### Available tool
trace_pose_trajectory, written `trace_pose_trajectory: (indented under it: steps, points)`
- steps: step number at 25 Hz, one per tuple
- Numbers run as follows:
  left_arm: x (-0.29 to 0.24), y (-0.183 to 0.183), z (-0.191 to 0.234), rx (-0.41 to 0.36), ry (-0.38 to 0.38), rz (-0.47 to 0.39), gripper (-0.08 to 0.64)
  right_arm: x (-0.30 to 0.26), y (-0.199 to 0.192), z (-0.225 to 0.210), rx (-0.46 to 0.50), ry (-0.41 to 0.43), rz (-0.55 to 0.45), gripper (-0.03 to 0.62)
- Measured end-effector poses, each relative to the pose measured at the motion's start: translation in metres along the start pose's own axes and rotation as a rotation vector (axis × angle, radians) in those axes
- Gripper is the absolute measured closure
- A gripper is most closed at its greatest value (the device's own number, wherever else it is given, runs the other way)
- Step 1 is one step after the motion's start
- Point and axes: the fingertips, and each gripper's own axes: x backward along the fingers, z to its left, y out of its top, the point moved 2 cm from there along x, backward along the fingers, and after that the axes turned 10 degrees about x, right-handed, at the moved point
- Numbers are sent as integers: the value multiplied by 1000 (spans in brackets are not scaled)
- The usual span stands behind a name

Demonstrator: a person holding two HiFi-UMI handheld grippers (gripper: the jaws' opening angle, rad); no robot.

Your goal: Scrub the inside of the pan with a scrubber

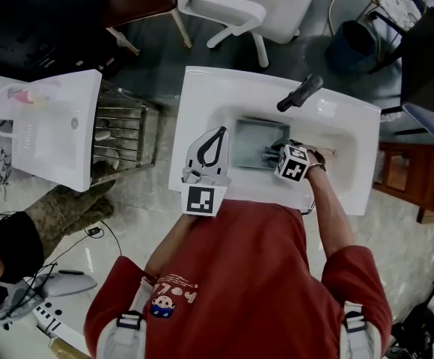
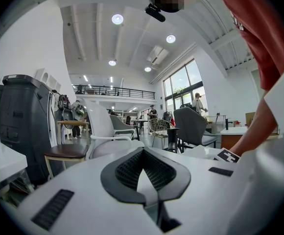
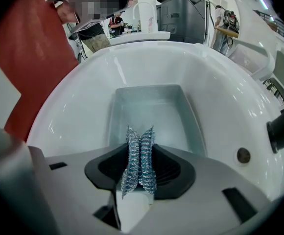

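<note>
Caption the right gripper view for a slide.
Right gripper shut on a metal mesh scrubber, facing the grey rectangular pan in the white sink.

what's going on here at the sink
A person in a red shirt stands at a white sink with a rectangular metal pan sitting in the basin. The right claw is shut on a silvery mesh scrubber and points down into the pan; I can't tell whether the scrubber is touching it. The left claw is shut and empty, held up and aimed out into the room, away from the pan.
</note>
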Motion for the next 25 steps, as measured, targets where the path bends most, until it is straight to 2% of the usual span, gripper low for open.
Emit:
trace_pose_trajectory:
  steps: [6, 19, 25]
  points:
    - [-2, -2, -1, -3, 2, 2, 552, -2, -3, -27, 68, -113, 36, 431]
    - [-4, 0, -4, -11, -11, 1, 552, -7, -8, -64, 113, -329, 75, 433]
    - [-2, 2, -4, -14, -9, -2, 552, -8, -8, -67, 122, -354, 75, 432]
